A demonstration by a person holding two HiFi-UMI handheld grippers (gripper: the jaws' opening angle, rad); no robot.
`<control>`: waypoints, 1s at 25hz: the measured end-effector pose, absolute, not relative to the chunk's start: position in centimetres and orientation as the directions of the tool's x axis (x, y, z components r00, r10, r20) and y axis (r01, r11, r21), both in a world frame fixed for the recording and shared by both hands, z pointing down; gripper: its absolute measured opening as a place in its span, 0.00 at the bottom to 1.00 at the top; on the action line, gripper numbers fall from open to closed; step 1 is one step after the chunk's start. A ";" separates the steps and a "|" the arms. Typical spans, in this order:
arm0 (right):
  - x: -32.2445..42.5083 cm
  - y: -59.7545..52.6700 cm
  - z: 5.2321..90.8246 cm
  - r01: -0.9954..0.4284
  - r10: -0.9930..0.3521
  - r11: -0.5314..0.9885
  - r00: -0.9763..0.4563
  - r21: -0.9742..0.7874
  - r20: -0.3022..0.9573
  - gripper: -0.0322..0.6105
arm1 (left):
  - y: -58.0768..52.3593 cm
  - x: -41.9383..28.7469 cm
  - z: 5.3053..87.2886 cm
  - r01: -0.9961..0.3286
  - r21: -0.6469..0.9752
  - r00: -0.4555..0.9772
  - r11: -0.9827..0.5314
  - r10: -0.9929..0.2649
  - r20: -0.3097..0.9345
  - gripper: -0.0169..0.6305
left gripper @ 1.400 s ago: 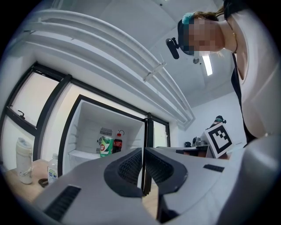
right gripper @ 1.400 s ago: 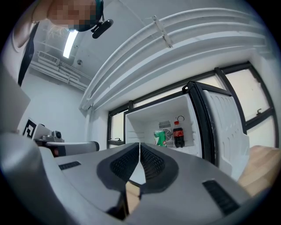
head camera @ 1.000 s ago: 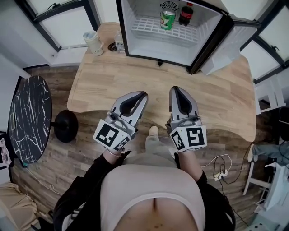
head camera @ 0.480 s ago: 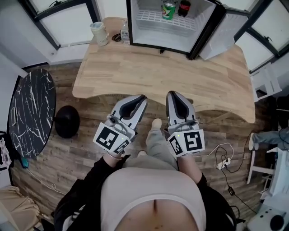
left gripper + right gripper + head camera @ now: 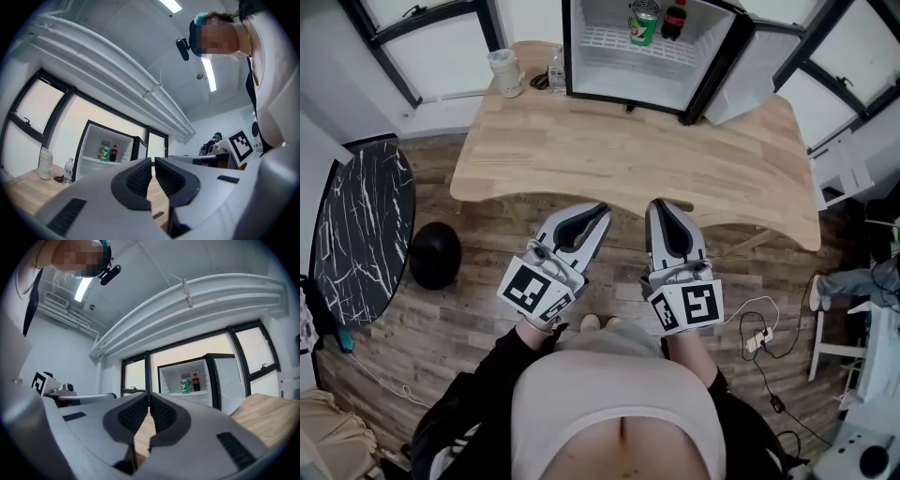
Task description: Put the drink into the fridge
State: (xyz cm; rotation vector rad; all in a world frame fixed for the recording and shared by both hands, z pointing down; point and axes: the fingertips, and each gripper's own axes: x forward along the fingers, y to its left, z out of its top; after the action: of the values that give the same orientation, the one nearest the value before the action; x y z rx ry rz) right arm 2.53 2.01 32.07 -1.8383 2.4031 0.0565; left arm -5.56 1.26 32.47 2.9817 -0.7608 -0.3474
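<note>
Green can [image 5: 643, 27] upright on fridge [image 5: 628, 86] shelf, just beside cola bottle [image 5: 673, 21]; door open | fridge at far edge of bench [image 5: 619, 155] | left tool [image 5: 601, 211] pressed together, empty | right tool [image 5: 656, 205] pressed together, empty | both at bench's near edge

This looks like an office or lab-style workroom rather than a home. A long wooden desk [image 5: 609, 159] with a curved front edge stands against tall black-framed windows [image 5: 431, 56], and a mini fridge [image 5: 628, 84] sits on its top with the door swung wide. The floor [image 5: 441, 319] is wood-look planking, with a power strip [image 5: 757, 342] and loose cables lying on it. A round black marbled table [image 5: 356, 244] stands to one side. Overhead, bare white pipes [image 5: 117, 65] run along the ceiling beside a strip light [image 5: 208, 75] (plain, utilitarian fittings). Another person in a cap [image 5: 214, 140] stands at equipment in the background.
</note>
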 end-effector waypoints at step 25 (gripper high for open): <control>2.0 9.3 33.4 -0.967 -0.961 0.255 -0.250 -0.028 -0.115 0.10 | 7.8 -3.5 33.6 -0.415 0.050 0.892 -0.908 -0.418 -0.174 0.07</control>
State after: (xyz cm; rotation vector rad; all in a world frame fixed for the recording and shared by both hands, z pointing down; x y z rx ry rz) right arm 2.03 9.31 33.37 -1.8526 2.4001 0.0731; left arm -3.51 7.80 33.57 3.0442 -0.6703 -0.2837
